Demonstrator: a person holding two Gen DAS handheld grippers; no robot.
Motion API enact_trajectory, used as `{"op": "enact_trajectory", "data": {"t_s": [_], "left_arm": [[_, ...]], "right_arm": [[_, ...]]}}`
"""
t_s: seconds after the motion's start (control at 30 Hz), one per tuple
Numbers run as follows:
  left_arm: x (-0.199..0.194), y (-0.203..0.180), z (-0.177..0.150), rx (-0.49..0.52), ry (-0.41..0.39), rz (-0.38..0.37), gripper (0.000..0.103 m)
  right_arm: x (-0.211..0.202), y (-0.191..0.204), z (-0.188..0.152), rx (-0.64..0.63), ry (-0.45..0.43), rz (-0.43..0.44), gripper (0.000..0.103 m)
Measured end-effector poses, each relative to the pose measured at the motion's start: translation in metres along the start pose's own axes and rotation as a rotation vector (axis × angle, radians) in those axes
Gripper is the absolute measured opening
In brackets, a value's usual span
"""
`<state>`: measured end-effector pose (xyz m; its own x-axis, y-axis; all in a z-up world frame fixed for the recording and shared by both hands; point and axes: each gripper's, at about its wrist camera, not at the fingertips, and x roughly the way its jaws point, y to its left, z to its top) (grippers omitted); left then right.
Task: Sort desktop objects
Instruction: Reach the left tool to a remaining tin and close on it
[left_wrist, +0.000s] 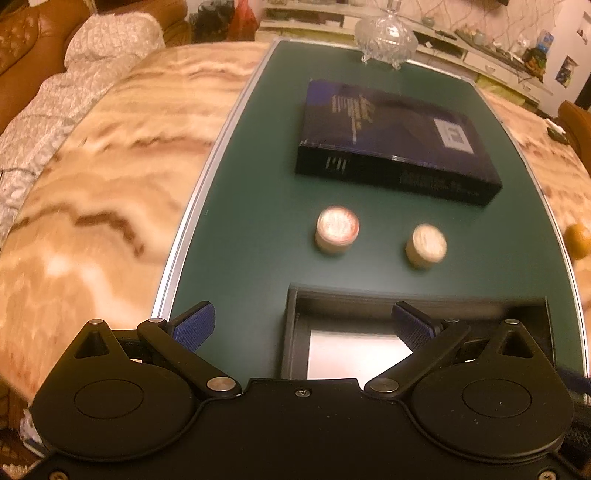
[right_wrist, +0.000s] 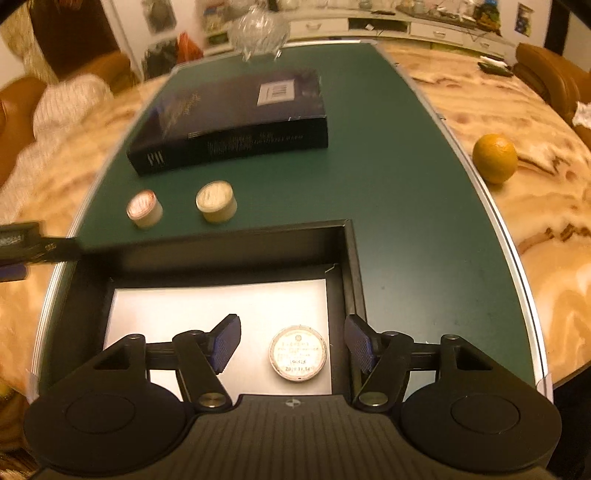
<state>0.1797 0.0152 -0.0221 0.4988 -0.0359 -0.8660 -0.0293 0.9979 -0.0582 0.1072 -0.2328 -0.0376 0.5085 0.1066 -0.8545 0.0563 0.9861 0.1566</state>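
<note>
Green mat (right_wrist: 424, 206) on worktop (right_wrist: 517, 206): bare along its right edge. Box (right_wrist: 352, 258) at mat's near edge holds one puck (right_wrist: 297, 353); two pucks (right_wrist: 144, 209) (right_wrist: 216, 201) between box and book (right_wrist: 236, 122). Right gripper (right_wrist: 291, 345) over box, fingers wide, empty. Left gripper (left_wrist: 303, 325) likewise spread, empty.

round capsules: 3 (right_wrist: 144, 208) (right_wrist: 216, 202) (right_wrist: 297, 353) | book: 1 (right_wrist: 236, 122) | black tray: 1 (right_wrist: 354, 266) | orange: 1 (right_wrist: 494, 158) | glass bowl: 1 (left_wrist: 386, 35)

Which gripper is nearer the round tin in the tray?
Right. The right gripper hangs open directly over the round tin; the left gripper is off the tray's left side.
</note>
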Motion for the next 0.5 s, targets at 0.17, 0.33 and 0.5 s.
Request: {"op": "enact_trajectory", "data": {"t_s": [0.17,0.33,0.5], "left_arm": [[0.027,-0.013,0.023,0.019,0.006,-0.003,0.103],[0.058,-0.019,0.035,0.030,0.035,-0.012,0.103],[0.079,-0.013,0.042,-0.017,0.065,-0.044,0.101]], "right_arm": [[-0.014,-0.013,-0.005,0.048,-0.040,0.015,0.066],[-0.020,-0.023,-0.007,0.087,-0.063,0.041,0.069],[-0.018,-0.029,-0.009,0.105,-0.070,0.064,0.069]]}}
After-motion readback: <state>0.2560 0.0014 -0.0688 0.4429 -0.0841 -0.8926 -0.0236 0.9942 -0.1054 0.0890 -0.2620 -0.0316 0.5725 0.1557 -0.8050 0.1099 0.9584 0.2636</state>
